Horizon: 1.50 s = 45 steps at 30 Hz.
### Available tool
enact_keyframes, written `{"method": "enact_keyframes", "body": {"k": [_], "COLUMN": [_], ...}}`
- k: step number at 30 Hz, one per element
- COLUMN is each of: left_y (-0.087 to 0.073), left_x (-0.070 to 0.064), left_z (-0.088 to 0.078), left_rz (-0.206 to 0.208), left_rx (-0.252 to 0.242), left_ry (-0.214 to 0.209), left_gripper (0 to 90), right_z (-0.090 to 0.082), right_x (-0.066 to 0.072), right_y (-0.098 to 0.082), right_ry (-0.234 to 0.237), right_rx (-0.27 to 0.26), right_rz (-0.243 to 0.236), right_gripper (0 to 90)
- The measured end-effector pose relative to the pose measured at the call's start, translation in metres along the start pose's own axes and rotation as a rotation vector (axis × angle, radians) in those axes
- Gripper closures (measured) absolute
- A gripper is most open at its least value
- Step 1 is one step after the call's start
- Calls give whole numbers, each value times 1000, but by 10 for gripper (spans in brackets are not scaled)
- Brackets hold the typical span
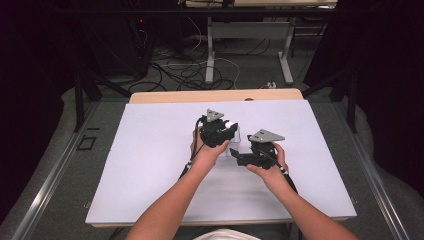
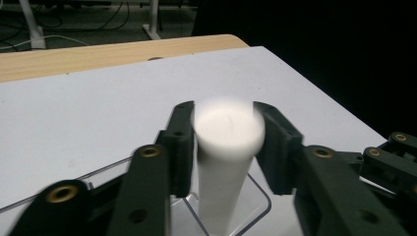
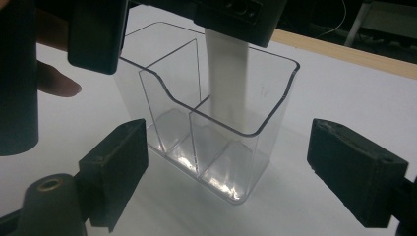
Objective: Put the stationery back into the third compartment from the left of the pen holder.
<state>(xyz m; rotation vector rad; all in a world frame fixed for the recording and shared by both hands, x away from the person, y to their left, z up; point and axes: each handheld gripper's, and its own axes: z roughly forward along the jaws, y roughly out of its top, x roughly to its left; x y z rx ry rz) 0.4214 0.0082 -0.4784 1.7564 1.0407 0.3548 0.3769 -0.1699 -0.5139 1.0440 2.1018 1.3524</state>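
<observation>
— The left hand-held gripper (image 2: 223,142) had its jaws clamped on a white cylinder (image 2: 226,162), one jaw on each side of it near the top, and it held the thing upright over the clear organizer (image 3: 206,123). I took that for a deliberate pose: upright is the only way a tall piece like that would go down into a narrow slot.

— And the right hand-held gripper (image 3: 231,172)?

— Jaws well apart, one on each side of the organizer's near end and touching nothing that I could see. My guess was that it waited there to steady the box (clear plastic that light would slide easily on the white counter (image 1: 150,165)).

— What was in the box?

— It had a few compartments split by clear dividers. The cylinder's lower end reached down into a rear one, on the side away from the right hand-held gripper; whether it touched the floor of it, I couldn't tell. The other compartments looked empty.

— Where did it all sit?

— Near the middle of the counter, between the person's two hands, with the left hand (image 1: 207,157) just beside it.
</observation>
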Motion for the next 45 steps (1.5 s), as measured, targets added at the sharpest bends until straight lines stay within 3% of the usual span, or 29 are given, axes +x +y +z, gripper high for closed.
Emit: {"method": "enact_keyframes", "body": {"k": [2, 7, 14, 19, 32, 35, 38, 45], "left_y": [1, 5, 9, 9, -7, -12, -17, -33], "left_x": [-1, 1, 12, 25, 64, 70, 74, 84], "left_z": [-1, -12, -32, -49, -89, -95, -99, -111], "left_rz": [3, 39, 71, 63, -29, -31, -40, -40], "left_rx": [-27, -40, -27, -49, -38, -29, -28, 5], "left_ry": [-1, 11, 30, 56, 117, 129, 146, 164], "left_gripper": [511, 399, 321, 285, 138, 41, 8, 1], "right_z": [0, -1, 0, 0, 0, 0, 0, -1], "right_x": [-1, -2, -2, -3, -4, -4, -5, -8], "right_y": [0, 0, -1, 0, -1, -1, -1, -2], "right_ry": [-2, -6, -12, -14, -17, -20, -23, -21], "right_rx": [0, 16, 2, 0, -1, 1, 8, 18], "right_rz": [3, -5, 7, 8, 20, 21, 23, 30], "right_gripper": [151, 151, 151, 151, 151, 151, 151, 150]}}
